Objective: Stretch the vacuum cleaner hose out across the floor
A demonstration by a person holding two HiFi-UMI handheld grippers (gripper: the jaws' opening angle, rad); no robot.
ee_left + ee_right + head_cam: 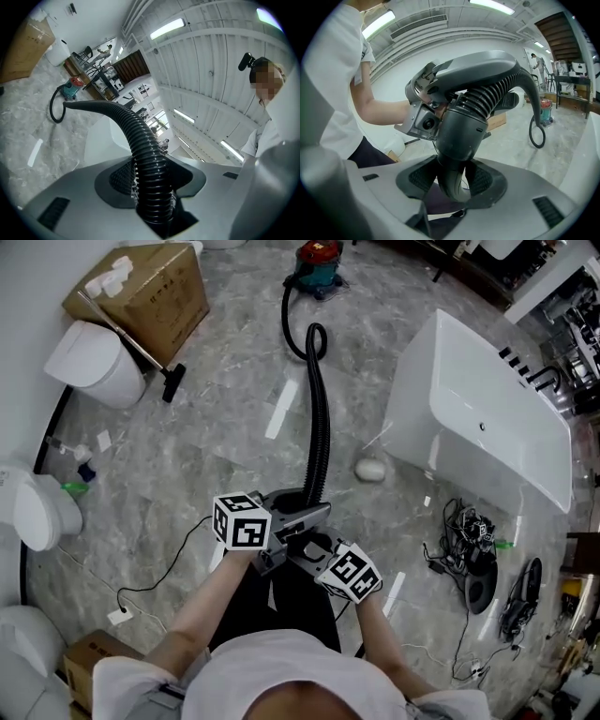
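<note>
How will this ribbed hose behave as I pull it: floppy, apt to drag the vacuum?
Likely floppy: the hose curls slackly by the vacuum cleaner. Its ribs suggest springy stretch. Once taut, the small cleaner may follow.

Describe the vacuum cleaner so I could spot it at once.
Find the white bathtub on the right of the head view; up and left of it, at the picture's top edge, stands the vacuum cleaner. It is a small drum, red on top and teal below, the only brightly coloured thing there, with the black ribbed hose looping out of it.

Grey marble floor (211, 460), white bathtub (424, 409), cardboard box (155, 292)
</note>
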